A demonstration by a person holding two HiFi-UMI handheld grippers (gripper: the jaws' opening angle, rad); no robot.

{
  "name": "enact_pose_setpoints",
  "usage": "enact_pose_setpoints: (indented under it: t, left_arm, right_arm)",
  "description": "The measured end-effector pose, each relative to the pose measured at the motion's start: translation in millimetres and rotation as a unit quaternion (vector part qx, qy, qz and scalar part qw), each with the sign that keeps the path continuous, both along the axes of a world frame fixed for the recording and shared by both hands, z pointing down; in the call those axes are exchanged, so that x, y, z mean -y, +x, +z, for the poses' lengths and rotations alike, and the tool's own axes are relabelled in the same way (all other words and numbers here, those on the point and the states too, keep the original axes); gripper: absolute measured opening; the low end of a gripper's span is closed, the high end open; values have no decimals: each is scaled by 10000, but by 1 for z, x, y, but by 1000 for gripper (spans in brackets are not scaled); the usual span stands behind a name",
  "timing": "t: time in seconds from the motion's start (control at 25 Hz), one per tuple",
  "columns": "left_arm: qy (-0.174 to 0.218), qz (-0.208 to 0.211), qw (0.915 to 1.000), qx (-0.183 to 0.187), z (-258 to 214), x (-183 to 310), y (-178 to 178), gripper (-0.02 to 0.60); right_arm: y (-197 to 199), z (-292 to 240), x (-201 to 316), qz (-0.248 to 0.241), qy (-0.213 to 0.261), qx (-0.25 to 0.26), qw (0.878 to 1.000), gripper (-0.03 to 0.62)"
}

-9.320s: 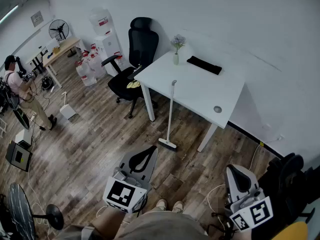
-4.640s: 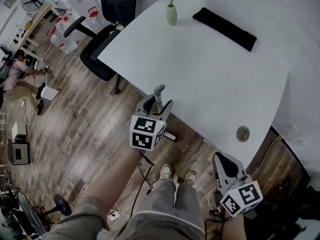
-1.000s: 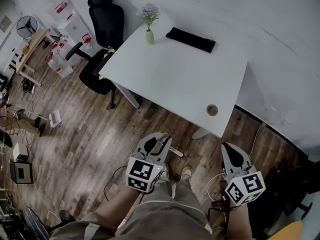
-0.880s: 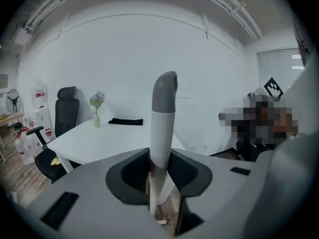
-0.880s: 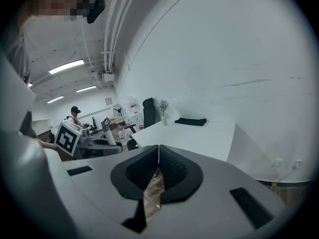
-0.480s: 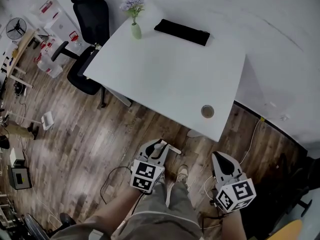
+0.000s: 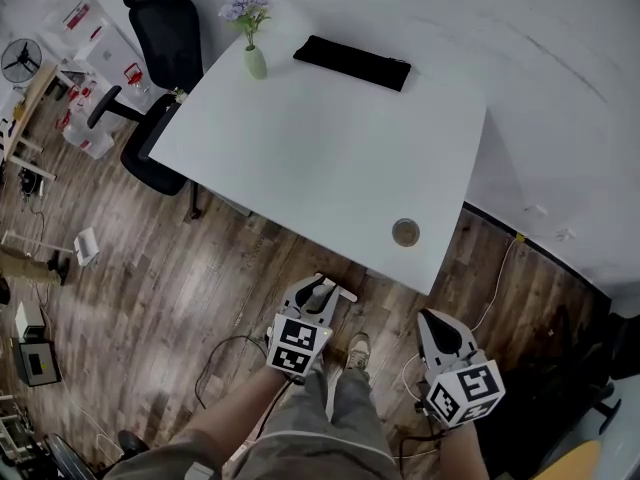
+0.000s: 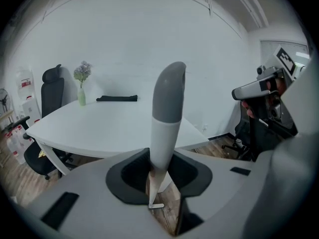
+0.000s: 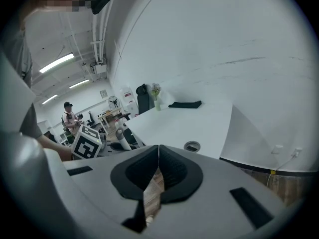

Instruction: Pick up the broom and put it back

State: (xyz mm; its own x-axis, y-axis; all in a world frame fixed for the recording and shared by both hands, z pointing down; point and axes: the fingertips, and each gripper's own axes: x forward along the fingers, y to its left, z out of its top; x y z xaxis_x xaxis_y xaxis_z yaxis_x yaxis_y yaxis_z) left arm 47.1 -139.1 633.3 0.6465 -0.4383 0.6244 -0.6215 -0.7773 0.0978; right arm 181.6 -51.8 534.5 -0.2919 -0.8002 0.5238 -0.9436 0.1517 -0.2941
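**Left gripper lowered, broom handle clamped in it**

The left gripper (image 7: 316,296) is closed on the broom (image 8: 168,108). The handle is pinched between the jaws a little below its grey cap and stands nearly upright, its top tilted slightly away in the left gripper view. Compared with a second ago, this gripper is seen lower and nearer to the person's shoes (image 7: 357,348), while the grip itself looks unchanged. The broom has been brought down with it. The broom head (image 8: 155,205) is now seen through the jaws just over the wooden floor (image 7: 170,298), beside the near corner of the white table (image 7: 330,148). Whether the head already rests on the boards cannot be told.

The right gripper (image 7: 437,324) has been lowered too. Its jaws are pressed together with nothing between them, and it hangs to the right of the shoes, well apart from the broom.

The pick-up is judged done, and the put-back to be in its closing stage (the broom is close to the table edge it leaned on at the start). It remains for the head to be settled on the floor, the handle to be leaned against the table edge, and the jaws to be opened. If the handle is let go while unsupported, a topple is likely.
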Motion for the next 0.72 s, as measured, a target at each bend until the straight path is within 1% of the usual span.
enact_pose_setpoints:
  t: [0.48,0.64,0.72]
  left_arm:
    - [220,217,9995,-84,2,47,52,115]
    - [308,337,9990,1,5,56,62,115]
    - [326,348,9989,-38,6,56,63,115]
  right_arm:
    - [14,18,16,153,-131,111,9997,31]
    - [19,21,22,269,-178,157,9994,31]
    - [20,21,24,274,-174,169,9993,31]
